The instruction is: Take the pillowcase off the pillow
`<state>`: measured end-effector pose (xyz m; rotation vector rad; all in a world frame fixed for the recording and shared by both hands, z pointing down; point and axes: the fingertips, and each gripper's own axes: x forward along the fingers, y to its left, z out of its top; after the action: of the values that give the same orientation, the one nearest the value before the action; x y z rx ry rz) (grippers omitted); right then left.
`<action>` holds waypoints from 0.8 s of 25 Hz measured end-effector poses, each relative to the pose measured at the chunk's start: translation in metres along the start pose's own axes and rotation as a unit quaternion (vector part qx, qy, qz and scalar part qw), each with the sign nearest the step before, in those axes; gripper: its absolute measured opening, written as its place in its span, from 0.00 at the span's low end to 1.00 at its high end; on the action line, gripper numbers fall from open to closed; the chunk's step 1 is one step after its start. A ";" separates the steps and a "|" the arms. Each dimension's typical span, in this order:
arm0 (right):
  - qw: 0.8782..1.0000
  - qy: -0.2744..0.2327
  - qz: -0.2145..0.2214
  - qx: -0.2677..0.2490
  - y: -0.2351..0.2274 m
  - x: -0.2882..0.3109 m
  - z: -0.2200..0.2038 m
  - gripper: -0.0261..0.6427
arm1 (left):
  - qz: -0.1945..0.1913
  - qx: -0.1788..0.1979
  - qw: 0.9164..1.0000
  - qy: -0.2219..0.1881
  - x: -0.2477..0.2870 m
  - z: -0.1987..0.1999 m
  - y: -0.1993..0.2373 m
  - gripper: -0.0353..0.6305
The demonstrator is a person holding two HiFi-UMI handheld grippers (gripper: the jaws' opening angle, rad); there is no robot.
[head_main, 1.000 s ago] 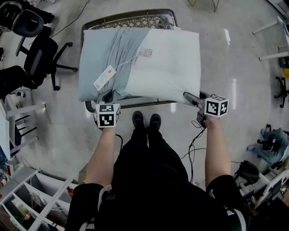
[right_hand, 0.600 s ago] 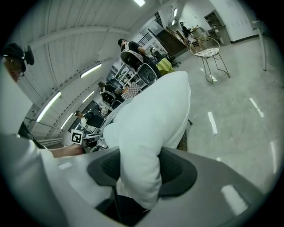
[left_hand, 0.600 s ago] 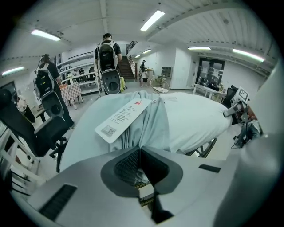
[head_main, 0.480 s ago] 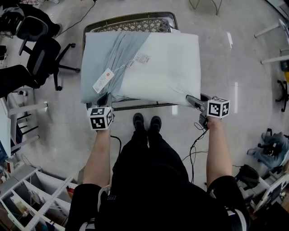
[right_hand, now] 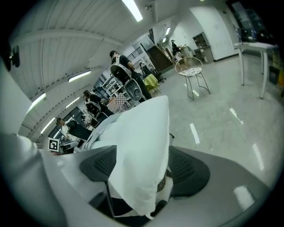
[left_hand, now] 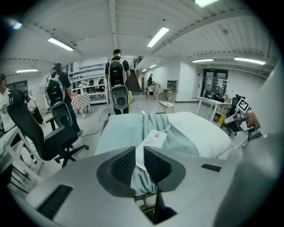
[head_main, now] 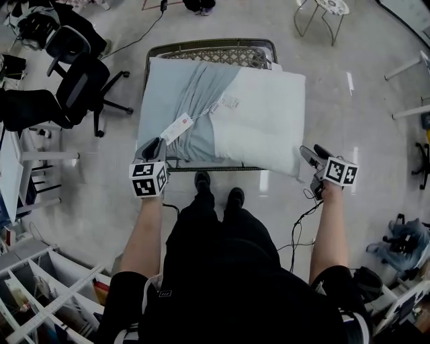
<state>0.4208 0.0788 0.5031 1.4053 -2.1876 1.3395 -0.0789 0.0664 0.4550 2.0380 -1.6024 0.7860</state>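
A white pillow [head_main: 262, 121] lies on a wire cart [head_main: 208, 50]. Its left part is still inside a pale blue pillowcase [head_main: 168, 101] with a white and red tag [head_main: 176, 127]. My left gripper [head_main: 153, 144] is at the case's near left corner. In the left gripper view its jaws are opening, a narrow gap showing, with bunched blue pillowcase [left_hand: 142, 177] and the tag [left_hand: 153, 139] in line between them. My right gripper [head_main: 312, 153] is at the pillow's near right corner, which overhangs the cart. Its jaws are opening too: the pillow [right_hand: 142, 146] corner lies between them, clear of the right pad.
Black office chairs [head_main: 80, 87] stand to the left of the cart and a round wire stool [head_main: 322, 10] beyond it. White shelving [head_main: 40, 295] is at the lower left. A cable [head_main: 299, 228] runs over the floor. People with backpacks [left_hand: 117, 82] stand farther off.
Both pairs of jaws have widened. The right gripper has moved out to the right, and the pillow's near right corner now hangs over the cart's edge. The whole scene sits lower in view.
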 end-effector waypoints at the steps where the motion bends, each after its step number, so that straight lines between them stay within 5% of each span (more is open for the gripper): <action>1: 1.000 -0.002 -0.007 -0.019 0.008 0.007 0.007 0.60 | 0.001 -0.003 1.000 -0.002 0.001 0.004 0.007 0.15; 8: 0.993 0.013 -0.003 -0.120 0.124 0.091 0.023 0.60 | -0.044 -0.026 0.999 0.012 0.024 0.013 0.044 0.21; 14: 0.995 0.036 -0.017 -0.093 0.196 0.166 0.015 0.60 | -0.087 -0.028 0.995 0.029 0.060 0.023 0.109 0.21; 20: 0.995 0.030 -0.077 -0.053 0.215 0.202 0.020 0.60 | -0.151 -0.031 0.985 0.077 0.100 0.014 0.153 0.28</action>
<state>0.1470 -0.0325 0.4886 1.4420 -2.0350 1.1798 -0.2078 -0.0519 0.5093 2.0550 -1.1835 0.7512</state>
